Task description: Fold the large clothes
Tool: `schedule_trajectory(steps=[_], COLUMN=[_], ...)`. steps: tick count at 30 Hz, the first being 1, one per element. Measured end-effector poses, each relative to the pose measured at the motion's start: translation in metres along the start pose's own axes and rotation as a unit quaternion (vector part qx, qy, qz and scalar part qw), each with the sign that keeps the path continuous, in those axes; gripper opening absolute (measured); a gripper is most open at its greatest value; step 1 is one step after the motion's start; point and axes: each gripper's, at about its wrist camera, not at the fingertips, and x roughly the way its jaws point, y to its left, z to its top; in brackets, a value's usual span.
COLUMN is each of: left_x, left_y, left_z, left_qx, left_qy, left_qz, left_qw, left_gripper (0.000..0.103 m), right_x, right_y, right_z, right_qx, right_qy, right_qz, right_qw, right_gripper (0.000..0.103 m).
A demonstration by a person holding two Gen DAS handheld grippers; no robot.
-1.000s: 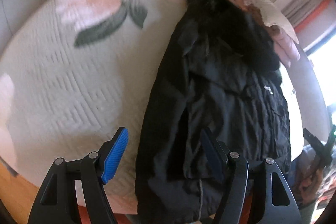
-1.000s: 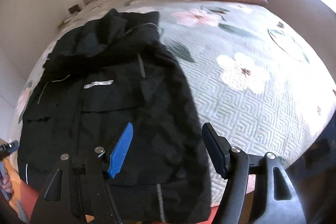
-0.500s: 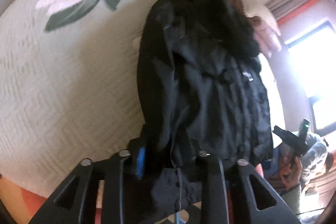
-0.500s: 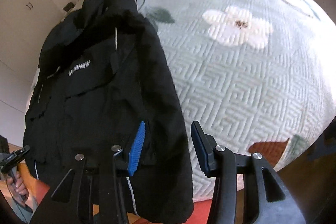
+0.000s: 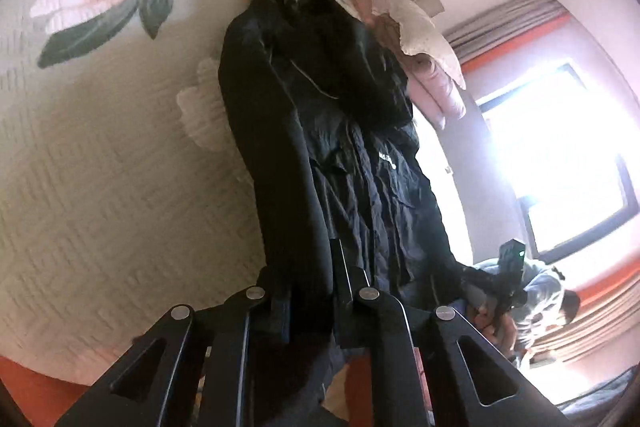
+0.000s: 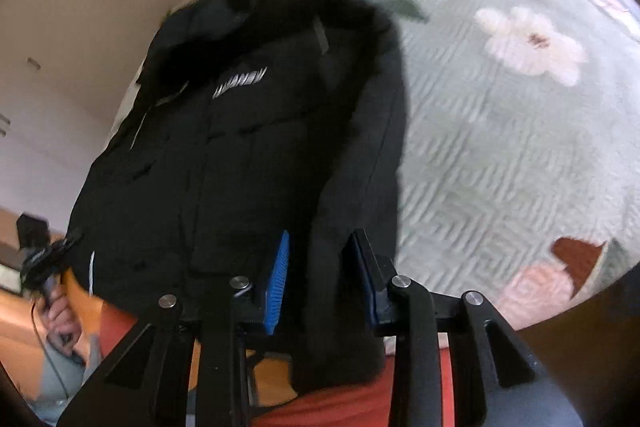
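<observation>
The big black coat (image 5: pixel 328 147) lies on the flowery bed cover (image 5: pixel 104 163), running from the top middle down to the bottom middle of both pictures. A second ago both grippers were wide open. Now the left gripper (image 5: pixel 310 291) has just squeezed tight on the coat's bottom edge. The right gripper (image 6: pixel 320 267) has just been closing too, and cloth sits between its blue pads (image 6: pixel 280 263); its fingers look narrow, maybe pinching. With both corners caught, the coat looks ready to be lifted and folded.

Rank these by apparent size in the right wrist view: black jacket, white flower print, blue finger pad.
1. black jacket
2. white flower print
3. blue finger pad, though it sits nearest the camera.
</observation>
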Motion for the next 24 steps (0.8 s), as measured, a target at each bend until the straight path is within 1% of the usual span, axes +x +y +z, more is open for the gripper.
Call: schedule_trajectory(steps=[1, 3, 5, 6, 7, 8, 9, 10, 11, 12, 13, 14, 15, 16, 17, 18, 19, 20, 21, 23, 24], left_x=[0.005, 0.016, 0.017, 0.015, 0.014, 0.012, 0.013, 0.012, 0.012, 0.014, 0.017, 0.022, 0.025, 0.028, 0.028, 0.026, 0.022, 0.016, 0.006, -0.016, -0.023], left_y=[0.005, 0.024, 0.035, 0.037, 0.039, 0.038, 0.037, 0.034, 0.030, 0.029, 0.027, 0.025, 0.028, 0.027, 0.025, 0.020, 0.016, 0.011, 0.008, -0.006, -0.016], left_z=[-0.002, -0.009, -0.017, -0.020, -0.022, -0.025, -0.027, -0.028, -0.030, -0.031, -0.032, -0.033, -0.032, -0.032, -0.032, -0.032, -0.031, -0.030, -0.025, -0.013, -0.008], left_qx=[-0.006, -0.043, -0.071, -0.075, -0.078, -0.078, -0.076, -0.068, -0.059, -0.056, -0.054, -0.057, -0.061, -0.060, -0.052, -0.036, -0.022, -0.017, -0.014, -0.014, -0.010], left_qy=[0.009, 0.027, 0.023, 0.020, 0.022, 0.029, 0.033, 0.036, 0.039, 0.041, 0.044, 0.047, 0.049, 0.050, 0.047, 0.044, 0.038, 0.026, 0.013, -0.023, -0.038], left_qz=[0.001, -0.002, -0.006, -0.004, 0.003, 0.014, 0.019, 0.027, 0.038, 0.043, 0.045, 0.040, 0.038, 0.041, 0.049, 0.059, 0.060, 0.055, 0.041, 0.010, 0.000], left_qw=[0.9999, 0.9987, 0.9972, 0.9970, 0.9967, 0.9964, 0.9964, 0.9967, 0.9968, 0.9966, 0.9966, 0.9965, 0.9962, 0.9961, 0.9963, 0.9966, 0.9972, 0.9980, 0.9989, 0.9996, 0.9992], left_gripper=[0.014, 0.015, 0.018, 0.020, 0.021, 0.024, 0.026, 0.029, 0.038, 0.044, 0.053, 0.056, 0.055, 0.054, 0.032, 0.012, 0.012, 0.012, 0.011, 0.011, 0.011], right_x=[0.009, 0.026, 0.029, 0.027, 0.025, 0.023, 0.023, 0.024, 0.027, 0.030, 0.033, 0.034, 0.034, 0.031, 0.029, 0.023, 0.015, 0.005, -0.003, -0.028, -0.040], right_y=[0.000, -0.006, -0.011, -0.011, -0.012, -0.010, -0.010, -0.008, -0.006, -0.008, -0.009, -0.009, -0.009, -0.006, -0.004, 0.000, 0.003, 0.008, 0.010, 0.013, 0.013], right_z=[-0.003, -0.009, -0.014, -0.014, -0.015, -0.016, -0.017, -0.019, -0.021, -0.023, -0.025, -0.027, -0.027, -0.028, -0.028, -0.030, -0.029, -0.027, -0.026, -0.021, -0.016], right_qx=[0.000, 0.016, 0.034, 0.035, 0.033, 0.026, 0.019, 0.003, -0.007, -0.007, -0.005, -0.005, -0.005, -0.004, -0.004, -0.009, -0.015, -0.020, -0.020, -0.006, -0.001], right_qy=[0.014, 0.038, 0.032, 0.030, 0.029, 0.033, 0.036, 0.043, 0.052, 0.057, 0.059, 0.055, 0.051, 0.045, 0.041, 0.033, 0.022, 0.008, 0.000, -0.030, -0.047], right_qz=[0.000, 0.015, 0.026, 0.028, 0.019, -0.008, -0.032, -0.059, -0.069, -0.070, -0.068, -0.068, -0.067, -0.067, -0.064, -0.063, -0.062, -0.062, -0.058, -0.025, -0.010], right_qw=[1.000, 0.999, 0.999, 0.999, 0.999, 0.999, 0.999, 0.997, 0.996, 0.996, 0.996, 0.996, 0.996, 0.997, 0.997, 0.997, 0.998, 0.998, 0.998, 0.999, 0.999], right_gripper=[0.037, 0.038, 0.039, 0.040, 0.043, 0.049, 0.060, 0.062, 0.062, 0.062, 0.062, 0.062, 0.062, 0.052, 0.039, 0.023, 0.019, 0.018, 0.016, 0.014, 0.014])
